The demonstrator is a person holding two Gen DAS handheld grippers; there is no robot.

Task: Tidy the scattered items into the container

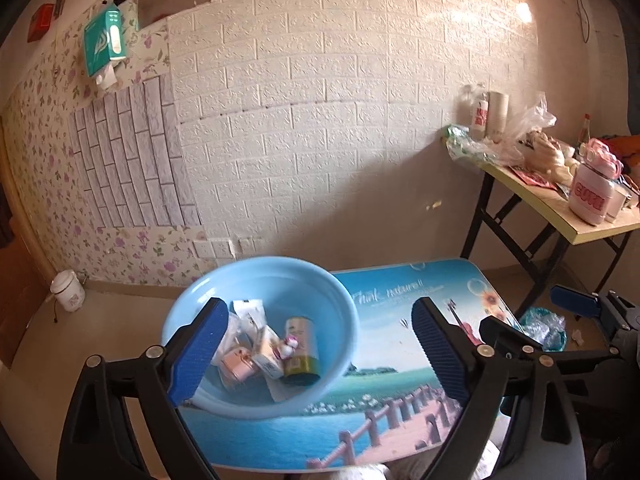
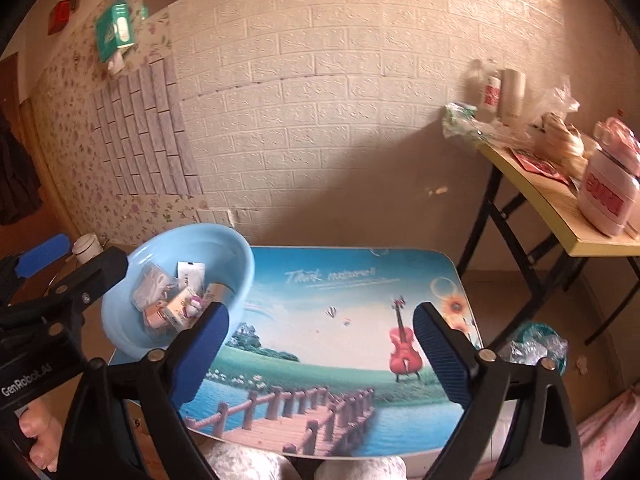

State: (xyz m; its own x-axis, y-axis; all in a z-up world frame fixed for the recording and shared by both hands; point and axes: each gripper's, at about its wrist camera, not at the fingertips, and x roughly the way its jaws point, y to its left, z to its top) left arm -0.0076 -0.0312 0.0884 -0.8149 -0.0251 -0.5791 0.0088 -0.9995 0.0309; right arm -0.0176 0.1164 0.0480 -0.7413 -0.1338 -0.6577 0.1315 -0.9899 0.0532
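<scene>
A light blue basin [image 1: 344, 300] stands at the left of a small picture-printed table [image 1: 400, 392]. It holds a gold-green tin [image 1: 302, 346], a pink box [image 1: 239, 364], white packets [image 1: 250, 312] and a small pink toy [image 1: 289, 346]. My left gripper [image 1: 316, 352] is open and empty, held above the basin's right side. My right gripper [image 2: 320, 356] is open and empty above the middle of the table [image 2: 340, 300]. The basin [image 2: 236, 256] with its items shows at the left of the right wrist view.
A folding side table [image 1: 560, 216] at the right carries a pink jar [image 1: 592, 196], bottles and plastic bags. A white pot [image 1: 68, 292] stands on the floor at the left. A bin with crumpled plastic [image 1: 544, 328] sits beside the small table.
</scene>
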